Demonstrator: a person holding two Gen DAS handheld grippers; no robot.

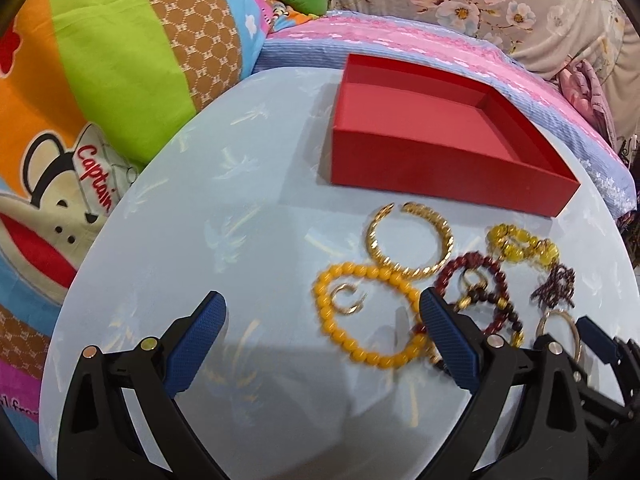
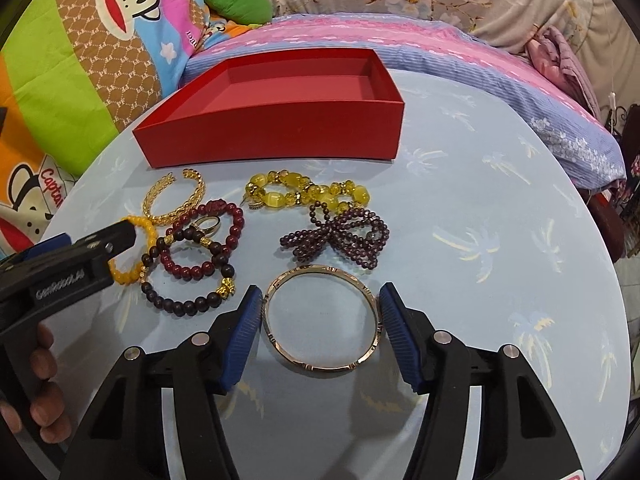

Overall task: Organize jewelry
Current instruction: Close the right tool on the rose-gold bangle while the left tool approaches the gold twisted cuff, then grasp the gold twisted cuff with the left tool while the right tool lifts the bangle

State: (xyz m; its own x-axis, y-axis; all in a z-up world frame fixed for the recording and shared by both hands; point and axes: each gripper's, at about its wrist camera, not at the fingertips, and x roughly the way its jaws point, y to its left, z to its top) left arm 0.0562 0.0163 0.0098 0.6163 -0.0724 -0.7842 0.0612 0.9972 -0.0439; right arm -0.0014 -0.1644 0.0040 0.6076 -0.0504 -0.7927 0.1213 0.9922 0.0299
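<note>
The rose-gold bangle (image 2: pixel 320 320), lying flat on the bench (image 2: pixel 480 240), is being clamped across its width by the right gripper (image 2: pixel 320 322), for lifting into the red box (image 2: pixel 276 136); the left gripper (image 1: pixel 320 344) is being held open over the beaded bracelets.

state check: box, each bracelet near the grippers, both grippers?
Red cardboard box: open, nothing inside.
Thin rose-gold metal bangle: flat on table, between right gripper pads, which look to be touching it.
Orange bead bracelet: flat on table, between the fingers of the left gripper, untouched.
Left gripper: open.
Twisted gold cuff: on table, gap facing box.
</note>
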